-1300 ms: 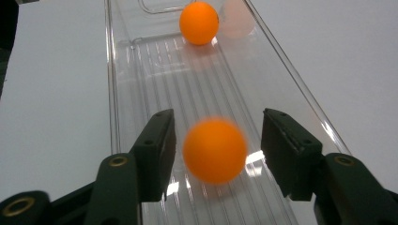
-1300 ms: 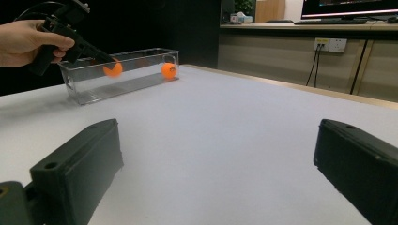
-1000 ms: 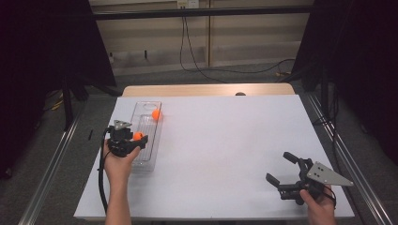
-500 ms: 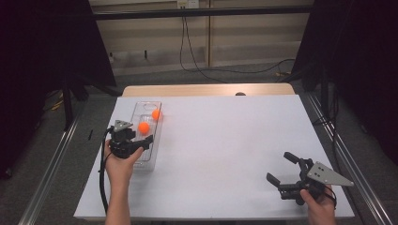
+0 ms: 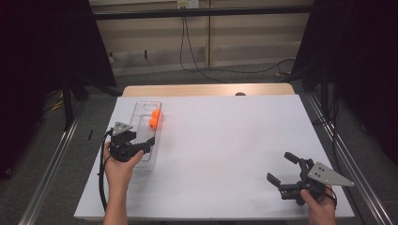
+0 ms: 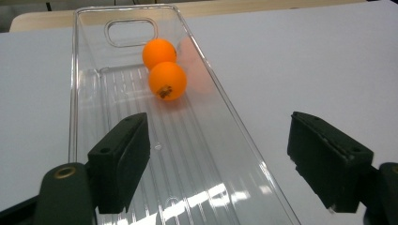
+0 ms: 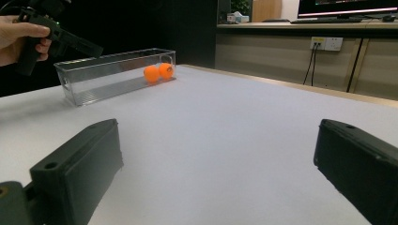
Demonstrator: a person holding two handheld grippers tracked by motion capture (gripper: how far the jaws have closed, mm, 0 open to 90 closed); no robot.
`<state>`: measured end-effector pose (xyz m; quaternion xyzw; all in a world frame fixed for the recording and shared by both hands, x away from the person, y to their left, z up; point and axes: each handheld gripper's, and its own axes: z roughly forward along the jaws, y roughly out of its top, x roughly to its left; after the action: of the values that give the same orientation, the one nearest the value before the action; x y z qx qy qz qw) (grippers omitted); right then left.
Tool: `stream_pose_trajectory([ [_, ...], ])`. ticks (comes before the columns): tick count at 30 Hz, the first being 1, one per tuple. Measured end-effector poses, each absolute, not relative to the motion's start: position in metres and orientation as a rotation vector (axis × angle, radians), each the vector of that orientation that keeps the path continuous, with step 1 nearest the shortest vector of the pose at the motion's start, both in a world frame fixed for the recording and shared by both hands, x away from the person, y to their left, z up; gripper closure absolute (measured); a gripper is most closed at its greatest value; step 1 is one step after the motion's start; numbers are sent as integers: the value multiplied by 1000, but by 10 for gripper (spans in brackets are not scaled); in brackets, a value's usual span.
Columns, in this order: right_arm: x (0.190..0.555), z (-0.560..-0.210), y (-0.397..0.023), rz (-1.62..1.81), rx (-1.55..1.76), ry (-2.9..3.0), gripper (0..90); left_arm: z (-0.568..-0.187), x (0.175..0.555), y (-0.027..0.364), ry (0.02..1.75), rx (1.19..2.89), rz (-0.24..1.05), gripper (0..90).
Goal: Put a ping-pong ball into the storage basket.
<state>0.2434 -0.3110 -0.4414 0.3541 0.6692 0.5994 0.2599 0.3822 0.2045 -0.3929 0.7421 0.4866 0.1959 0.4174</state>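
Nearest the person, the right gripper [image 5: 292, 180] rests low over the white table [image 5: 234, 154] at its near right corner, held in the person's right hand [image 5: 321, 208]. Its two black jaws stand wide apart with only bare tabletop between them — nothing held.

Across on the left, the left gripper [image 5: 141, 143] hangs over the near end of a clear plastic bin [image 5: 141, 164], gripped by the left hand [image 5: 118, 164]. Its jaws have just been opening; in the left gripper view they are well parted, with the ribbed floor of the bin showing between them and no object in their grasp. One jaw sits over the inside of the bin, the other beyond its long wall, over the table.

Farther along, toward the far end of the bin, two orange balls [image 6: 163, 65] lie on its floor — the nearer ball [image 6: 167, 80] touching the farther ball [image 6: 159, 52], both close against one long wall. A cut-out handle [image 6: 131, 32] shows in the far end wall just behind them.

Beyond the white surface a strip of wooden tabletop [image 5: 206, 89] runs along the far edge, and cables [image 5: 197, 51] trail on the floor behind it.
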Motion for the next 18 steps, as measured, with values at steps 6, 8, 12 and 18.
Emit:
stream_pose_trajectory([
  [6,243,-441,-311,1624,959,1813,9,-393,377,204,1205,1858,493,200],
  [8,243,-441,-311,1625,961,1811,9,-393,376,204,1203,1853,489,191],
  [12,243,-441,-311,1624,959,1811,9,-394,373,204,1185,1849,487,171],
  [18,243,-441,-311,1625,960,1811,9,-394,369,205,1154,1835,480,141],
])
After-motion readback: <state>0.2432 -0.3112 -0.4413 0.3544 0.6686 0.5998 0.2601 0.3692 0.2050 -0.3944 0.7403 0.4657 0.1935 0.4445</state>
